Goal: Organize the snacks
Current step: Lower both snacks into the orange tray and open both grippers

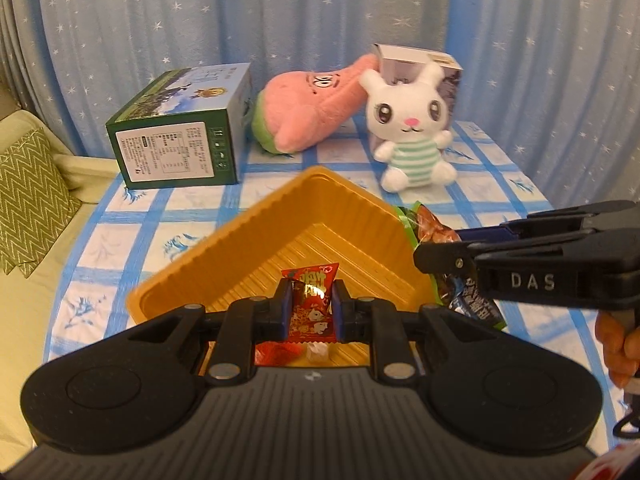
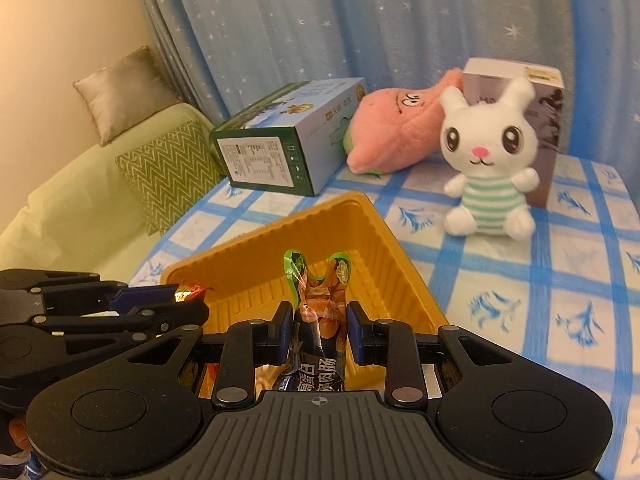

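An orange ribbed plastic tray (image 1: pixel 240 248) (image 2: pixel 384 248) sits on the blue checked tablecloth. My left gripper (image 1: pixel 312 304) is shut on a red snack packet (image 1: pixel 310 286) and holds it over the tray's near side. My right gripper (image 2: pixel 318 328) is shut on a dark sausage packet with a green top edge (image 2: pixel 320 300), also over the tray. The right gripper shows at the right of the left wrist view (image 1: pixel 520 256) with its packet (image 1: pixel 432 228) at the tray's right rim. The left gripper shows at the left of the right wrist view (image 2: pixel 176 304).
A green and white carton (image 1: pixel 180 128) (image 2: pixel 288 136) lies at the back left. A pink plush (image 1: pixel 316 100) (image 2: pixel 396 124) and a white rabbit plush (image 1: pixel 412 120) (image 2: pixel 488 160) lean on a grey box (image 1: pixel 420 60) (image 2: pixel 548 96) at the back. A sofa with cushions (image 1: pixel 28 196) (image 2: pixel 168 168) is left.
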Available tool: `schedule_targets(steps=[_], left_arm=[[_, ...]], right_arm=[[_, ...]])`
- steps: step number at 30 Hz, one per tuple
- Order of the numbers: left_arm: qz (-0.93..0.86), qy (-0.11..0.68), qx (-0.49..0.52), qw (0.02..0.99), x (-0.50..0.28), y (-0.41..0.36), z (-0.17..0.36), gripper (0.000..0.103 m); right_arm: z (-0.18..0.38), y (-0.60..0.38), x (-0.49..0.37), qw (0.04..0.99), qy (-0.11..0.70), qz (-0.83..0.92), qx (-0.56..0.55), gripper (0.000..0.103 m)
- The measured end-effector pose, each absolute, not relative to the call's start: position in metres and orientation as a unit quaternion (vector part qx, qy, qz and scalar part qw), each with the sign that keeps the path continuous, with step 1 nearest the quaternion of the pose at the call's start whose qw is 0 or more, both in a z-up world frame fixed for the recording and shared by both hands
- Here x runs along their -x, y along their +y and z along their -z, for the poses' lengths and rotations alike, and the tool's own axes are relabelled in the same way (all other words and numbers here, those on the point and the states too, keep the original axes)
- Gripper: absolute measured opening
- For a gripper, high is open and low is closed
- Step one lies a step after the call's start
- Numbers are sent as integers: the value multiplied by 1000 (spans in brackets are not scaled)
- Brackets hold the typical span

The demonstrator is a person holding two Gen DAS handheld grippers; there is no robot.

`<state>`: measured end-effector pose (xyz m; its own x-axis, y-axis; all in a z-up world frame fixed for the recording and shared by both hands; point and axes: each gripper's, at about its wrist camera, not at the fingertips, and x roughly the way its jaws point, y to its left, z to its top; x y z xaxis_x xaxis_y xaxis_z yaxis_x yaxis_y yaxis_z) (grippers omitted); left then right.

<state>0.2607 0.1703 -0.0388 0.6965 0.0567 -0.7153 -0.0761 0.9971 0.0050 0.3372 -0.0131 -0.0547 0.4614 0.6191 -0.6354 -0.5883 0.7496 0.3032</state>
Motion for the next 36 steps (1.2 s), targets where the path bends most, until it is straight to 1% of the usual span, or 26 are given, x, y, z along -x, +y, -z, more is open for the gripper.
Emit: schedule_targets(steps=[16,27,36], left_arm=[[-49,422,14,905,-321,195,70,19],[-58,440,21,896,-334,201,89,20],[-58,448,29,892,-327,209,92,20]], right_arm=[[76,22,-381,857,392,-336,-10,29],[87,22,-387,856,401,-326,-11,29],[88,25,-389,855,404,-326,-11,29]])
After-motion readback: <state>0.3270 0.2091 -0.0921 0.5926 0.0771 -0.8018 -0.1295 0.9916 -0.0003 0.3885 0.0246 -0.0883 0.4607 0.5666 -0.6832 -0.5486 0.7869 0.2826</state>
